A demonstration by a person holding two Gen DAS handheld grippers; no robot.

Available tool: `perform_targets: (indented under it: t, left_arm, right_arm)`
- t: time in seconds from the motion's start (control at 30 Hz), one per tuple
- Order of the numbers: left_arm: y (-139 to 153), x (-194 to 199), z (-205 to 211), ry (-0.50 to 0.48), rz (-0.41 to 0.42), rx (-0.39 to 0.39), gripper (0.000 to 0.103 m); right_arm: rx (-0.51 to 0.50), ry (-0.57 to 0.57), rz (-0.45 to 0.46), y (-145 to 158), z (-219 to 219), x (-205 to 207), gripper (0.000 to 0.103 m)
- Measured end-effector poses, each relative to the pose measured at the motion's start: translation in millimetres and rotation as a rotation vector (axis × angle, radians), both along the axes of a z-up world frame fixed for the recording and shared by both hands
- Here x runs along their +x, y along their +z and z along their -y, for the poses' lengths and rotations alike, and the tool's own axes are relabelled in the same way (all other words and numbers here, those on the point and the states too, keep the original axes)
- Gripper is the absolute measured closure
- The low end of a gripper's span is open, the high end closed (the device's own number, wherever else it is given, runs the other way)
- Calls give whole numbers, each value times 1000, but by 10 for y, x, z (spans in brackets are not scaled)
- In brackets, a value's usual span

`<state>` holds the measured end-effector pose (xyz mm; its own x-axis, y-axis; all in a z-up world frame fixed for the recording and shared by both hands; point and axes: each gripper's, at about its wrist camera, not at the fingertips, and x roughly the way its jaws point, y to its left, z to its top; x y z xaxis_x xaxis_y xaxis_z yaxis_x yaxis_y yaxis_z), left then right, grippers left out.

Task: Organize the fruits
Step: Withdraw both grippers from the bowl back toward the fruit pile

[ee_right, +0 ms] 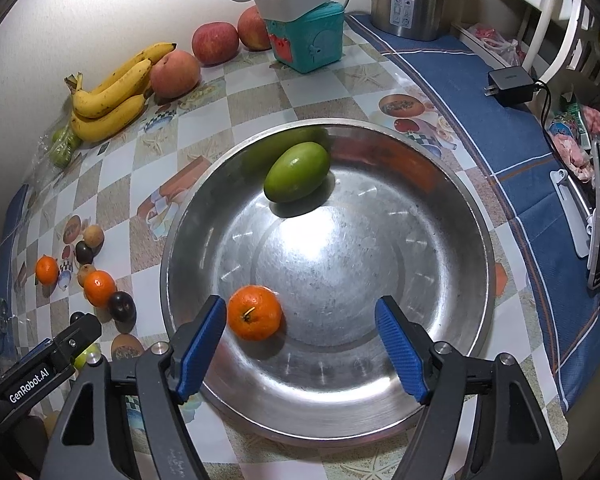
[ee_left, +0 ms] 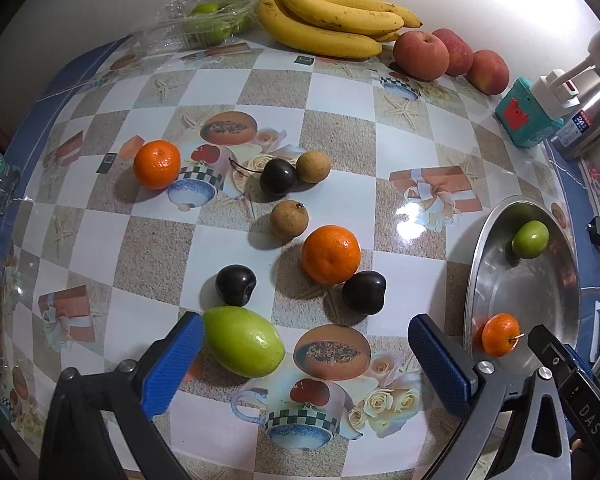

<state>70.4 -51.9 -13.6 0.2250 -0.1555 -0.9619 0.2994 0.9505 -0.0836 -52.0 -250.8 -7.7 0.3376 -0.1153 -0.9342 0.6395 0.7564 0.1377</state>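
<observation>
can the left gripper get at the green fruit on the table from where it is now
Probably yes. The left gripper is open wide, and the green fruit lies just inside its left finger, nothing over it. The nearest dark plum sits beyond, clear of the jaws.

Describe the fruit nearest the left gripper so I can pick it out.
On the checkered tablecloth, look left of the steel bowl. Beside the left gripper, against its left finger, lies a green oval fruit, the only green one among loose tangerines and dark plums.
</observation>
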Motion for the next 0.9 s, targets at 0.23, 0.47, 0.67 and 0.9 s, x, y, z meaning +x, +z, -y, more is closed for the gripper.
perform_targets:
  t: [0.23,0.47,0.67,0.9]
  left_arm:
    - [1,-1,0,0,12,4,0]
    - [6,4,-16,6,24,12,0]
    - [-4,-3,-2,0,22,16,0]
    - [-7,-1,0,-1,22,19,0]
  right_arm:
    - [-5,11,0,-16,-11,12,25]
    - [-19,1,11,-1,-1,0,0]
    - [-20,-5,13,3,7,-7,0]
    - [-21,-3,8,-3,-5,-2,0]
